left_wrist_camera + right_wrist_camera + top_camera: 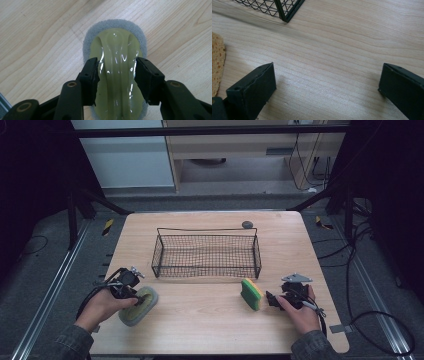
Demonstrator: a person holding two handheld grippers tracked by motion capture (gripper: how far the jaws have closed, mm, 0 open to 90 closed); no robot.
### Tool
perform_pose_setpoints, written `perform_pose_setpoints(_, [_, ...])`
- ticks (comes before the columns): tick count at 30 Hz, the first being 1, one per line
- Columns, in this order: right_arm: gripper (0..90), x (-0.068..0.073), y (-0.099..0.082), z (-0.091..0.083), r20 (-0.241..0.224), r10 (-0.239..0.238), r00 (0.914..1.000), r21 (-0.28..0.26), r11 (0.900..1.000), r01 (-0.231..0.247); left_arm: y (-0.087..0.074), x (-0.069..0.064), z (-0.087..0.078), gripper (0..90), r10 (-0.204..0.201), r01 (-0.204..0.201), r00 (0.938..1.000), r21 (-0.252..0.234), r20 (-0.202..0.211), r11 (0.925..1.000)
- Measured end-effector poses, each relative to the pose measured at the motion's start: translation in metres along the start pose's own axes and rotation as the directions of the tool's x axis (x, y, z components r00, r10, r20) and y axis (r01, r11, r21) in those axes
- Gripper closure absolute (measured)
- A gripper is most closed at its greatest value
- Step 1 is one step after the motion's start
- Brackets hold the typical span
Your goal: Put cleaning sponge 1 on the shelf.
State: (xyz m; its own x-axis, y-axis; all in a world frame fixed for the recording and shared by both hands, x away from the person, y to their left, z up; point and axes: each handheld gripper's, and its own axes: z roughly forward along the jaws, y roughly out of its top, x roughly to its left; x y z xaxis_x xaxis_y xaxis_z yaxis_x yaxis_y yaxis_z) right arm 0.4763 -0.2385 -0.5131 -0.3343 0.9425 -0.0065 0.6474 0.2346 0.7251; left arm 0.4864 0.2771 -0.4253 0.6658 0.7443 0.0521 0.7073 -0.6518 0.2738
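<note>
Jaws of the left gripper (117, 72) are pressing on either side of the glossy raised handle of a pale green oval scrubber with a grey felt pad (115, 45), which is lying flat on the light wooden table (200, 320) near its front left corner. The person's left hand (102, 307) is wrapping around that gripper. Across the table, the right gripper (325, 87) is resting with its jaws standing wide apart over bare wood, gripping nothing. Just beside it, a green-and-yellow rectangular sponge (251, 293) is standing on its edge. Behind both, a black wire mesh basket (207, 252) is sitting at the table's middle, a small dark round object (247, 224) lying behind it.
</note>
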Motion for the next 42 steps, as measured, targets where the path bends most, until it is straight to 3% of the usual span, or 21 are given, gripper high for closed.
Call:
perform_pose_setpoints(6, [1.2,0.000,0.000,0.000,0.000,0.000,1.0000,0.000,1.0000,0.000,0.000,0.002,0.006,57.3,-0.017,0.016,0.9997,0.008,0.017,0.9998])
perform_pose_setpoints(17, [1.1,0.000,0.000,0.000,0.000,0.001,1.0000,-0.001,1.0000,-0.001,0.003,0.001,0.009,62.2,0.007,-0.008,0.9998,0.021,0.021,0.9998])
perform_pose_setpoints(28, [1.1,0.000,0.000,0.000,0.001,0.003,1.0000,0.000,1.0000,-0.003,0.001,0.003,0.009,69.0,0.004,-0.005,0.9994,0.021,0.033,0.9998])
perform_pose_setpoints(34, [1.1,0.001,0.000,0.000,0.000,0.003,1.0000,0.000,1.0000,-0.003,0.000,-0.001,0.004,69.9,0.056,-0.056,0.9984,0.008,0.000,0.9984])
perform_pose_setpoints(42, [1.1,0.001,0.000,0.000,0.001,0.003,1.0000,0.000,1.0000,-0.003,-0.006,-0.006,-0.019,70.0,0.128,-0.134,0.9888,-0.086,-0.077,0.9872])
